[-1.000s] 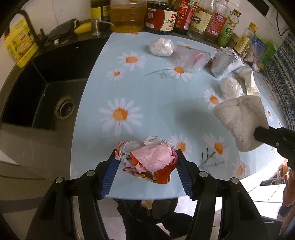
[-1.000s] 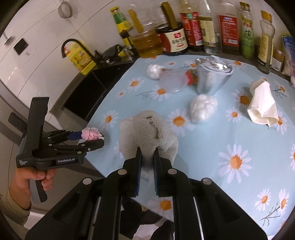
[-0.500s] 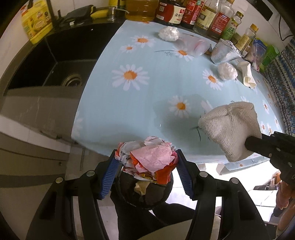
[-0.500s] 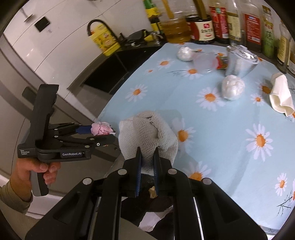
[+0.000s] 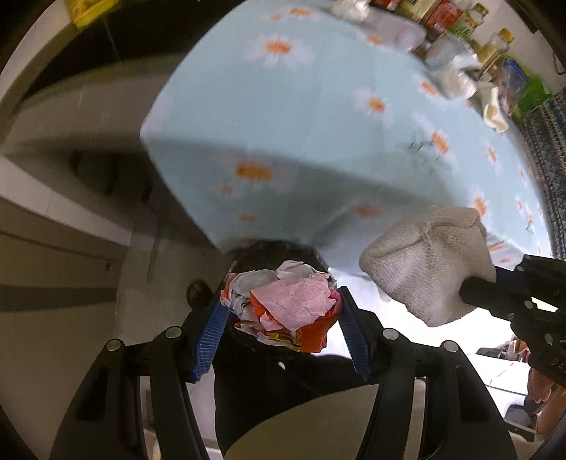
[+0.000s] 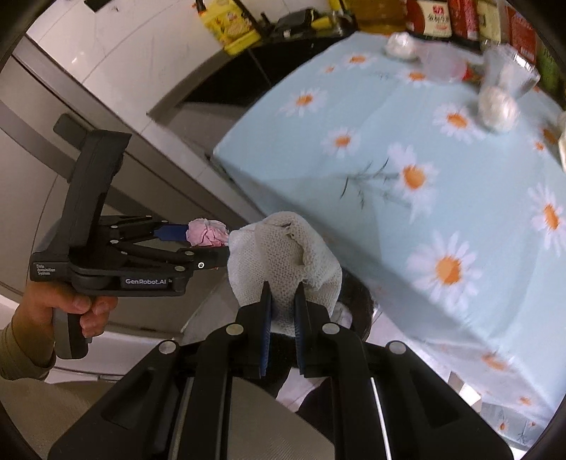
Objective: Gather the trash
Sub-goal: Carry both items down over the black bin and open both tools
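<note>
My left gripper (image 5: 279, 331) is shut on a crumpled wad of pink, white and orange wrappers (image 5: 286, 306), held below the table's front edge over a dark bin opening (image 5: 269, 251). The wad also shows in the right wrist view (image 6: 207, 231), in the left gripper (image 6: 212, 244). My right gripper (image 6: 283, 311) is shut on a white knitted cloth (image 6: 283, 251), off the table beside the left gripper; the cloth shows in the left wrist view (image 5: 424, 269) too. More trash lies far back on the table: a white wad (image 6: 497, 108) and a foil bag (image 6: 509, 69).
The table (image 5: 318, 116) has a light blue daisy cloth that hangs over its front edge. Sauce and oil bottles (image 6: 460, 17) line the back. A dark sink counter (image 6: 247, 81) lies to the left. Pale cabinet fronts (image 5: 53, 230) stand below it.
Both grippers have dropped and pulled back from over the table to below its front edge, still holding the wad and the cloth. The dark bin now sits just behind the wad.
</note>
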Demonstrator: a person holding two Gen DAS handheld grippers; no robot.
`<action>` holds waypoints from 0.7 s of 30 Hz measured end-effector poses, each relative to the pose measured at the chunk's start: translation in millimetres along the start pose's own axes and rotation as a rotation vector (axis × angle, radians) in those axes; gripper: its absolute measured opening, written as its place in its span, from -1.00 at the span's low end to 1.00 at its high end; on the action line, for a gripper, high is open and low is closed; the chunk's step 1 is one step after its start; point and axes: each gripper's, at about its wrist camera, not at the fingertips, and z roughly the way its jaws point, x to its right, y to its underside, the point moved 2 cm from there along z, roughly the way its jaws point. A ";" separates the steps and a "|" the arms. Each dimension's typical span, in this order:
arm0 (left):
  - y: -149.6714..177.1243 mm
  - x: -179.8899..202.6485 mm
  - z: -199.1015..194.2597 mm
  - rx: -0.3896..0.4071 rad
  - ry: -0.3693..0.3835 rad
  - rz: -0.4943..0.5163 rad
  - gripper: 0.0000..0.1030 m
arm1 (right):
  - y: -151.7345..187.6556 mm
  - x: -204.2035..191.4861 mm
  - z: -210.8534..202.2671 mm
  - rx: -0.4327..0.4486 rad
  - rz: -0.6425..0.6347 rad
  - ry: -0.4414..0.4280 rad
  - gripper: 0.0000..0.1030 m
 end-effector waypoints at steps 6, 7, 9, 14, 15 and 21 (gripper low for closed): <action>16.8 -13.7 19.7 -0.060 -0.007 -0.034 0.15 | 8.7 -4.4 23.1 -0.068 -0.028 0.029 -0.75; 20.1 -15.0 23.7 -0.073 -0.007 -0.037 0.15 | 10.9 -4.4 28.2 -0.084 -0.029 0.035 -0.75; 24.6 -16.8 27.4 -0.085 -0.005 -0.039 0.15 | 13.3 -4.8 36.5 -0.104 -0.032 0.041 -0.75; 30.8 -22.3 38.9 -0.119 0.004 -0.048 0.16 | 16.4 -7.2 51.5 -0.141 -0.029 0.061 -0.74; 31.5 -22.9 41.4 -0.127 0.005 -0.050 0.16 | 20.0 -7.6 51.3 -0.143 -0.038 0.068 -0.74; 33.0 -20.4 49.0 -0.155 0.008 -0.037 0.16 | 19.9 -8.8 59.1 -0.160 -0.051 0.073 -0.74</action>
